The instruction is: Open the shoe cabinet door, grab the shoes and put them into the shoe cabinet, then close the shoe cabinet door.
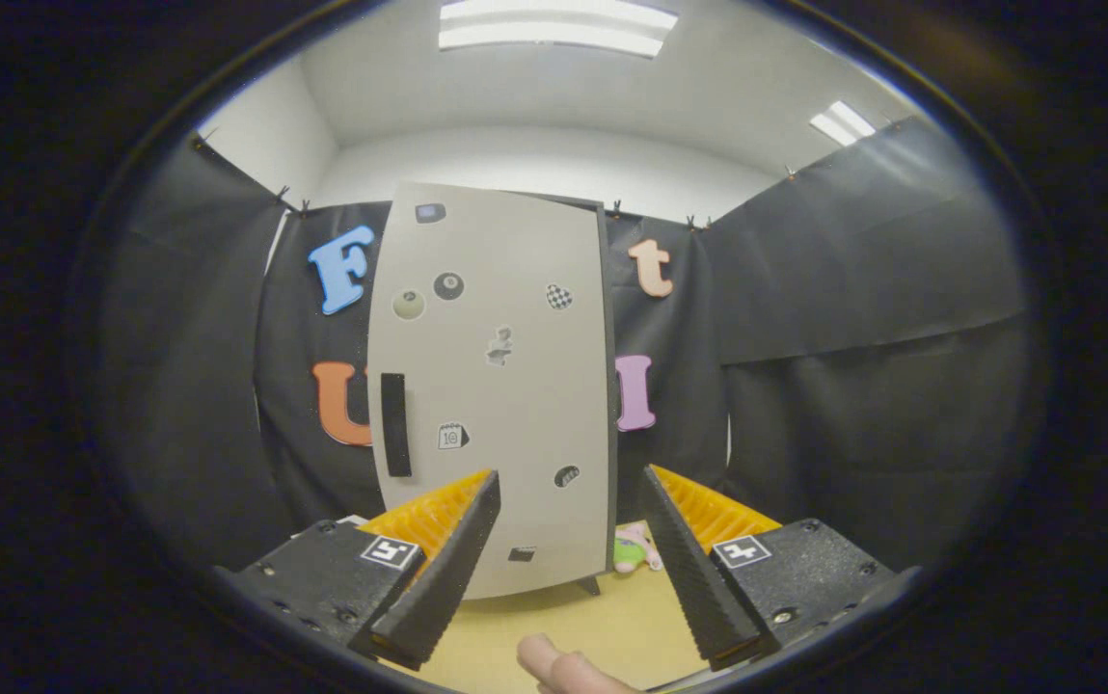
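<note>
Wooden floor (602, 617), shut shoe cabinet door (496, 386), gripper (568, 492) open, empty.

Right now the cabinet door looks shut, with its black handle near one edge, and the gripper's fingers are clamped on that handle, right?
Not quite. In the gripper view the gripper is open and short of the cabinet door, touching nothing; the black handle lies beyond it. The door does look shut.

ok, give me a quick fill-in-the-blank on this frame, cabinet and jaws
1. The cabinet door is ____.
2. The gripper jaws stand ____, holding nothing.
3. The black handle sits near the door's ____ edge.
4. Beside the cabinet's foot, on the floor, lies a small ____.

Missing: shut; open; left; toy
</note>
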### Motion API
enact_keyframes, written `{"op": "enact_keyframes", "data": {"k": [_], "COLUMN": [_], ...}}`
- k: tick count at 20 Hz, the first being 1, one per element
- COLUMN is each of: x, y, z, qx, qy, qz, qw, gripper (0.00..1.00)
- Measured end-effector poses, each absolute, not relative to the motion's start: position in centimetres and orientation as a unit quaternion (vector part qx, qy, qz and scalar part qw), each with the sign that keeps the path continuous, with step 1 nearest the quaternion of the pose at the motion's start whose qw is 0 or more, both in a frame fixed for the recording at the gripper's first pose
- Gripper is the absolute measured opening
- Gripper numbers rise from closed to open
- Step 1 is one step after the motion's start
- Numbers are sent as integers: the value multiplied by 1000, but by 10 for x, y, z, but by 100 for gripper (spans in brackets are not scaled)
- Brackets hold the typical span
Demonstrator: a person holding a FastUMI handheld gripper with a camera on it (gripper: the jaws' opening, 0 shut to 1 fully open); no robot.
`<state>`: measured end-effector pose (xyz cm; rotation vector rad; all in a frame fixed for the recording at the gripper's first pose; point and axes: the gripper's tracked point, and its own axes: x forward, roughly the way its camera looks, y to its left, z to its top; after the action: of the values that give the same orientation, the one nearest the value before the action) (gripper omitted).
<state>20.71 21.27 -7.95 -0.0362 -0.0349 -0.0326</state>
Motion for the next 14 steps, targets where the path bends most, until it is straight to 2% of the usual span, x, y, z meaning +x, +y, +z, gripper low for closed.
{"op": "enact_keyframes", "data": {"k": [14], "x": [201], "y": [205], "z": [-74], "qx": [-3], "qy": [-36], "qz": [-33], "qw": [999], "gripper": [96]}}
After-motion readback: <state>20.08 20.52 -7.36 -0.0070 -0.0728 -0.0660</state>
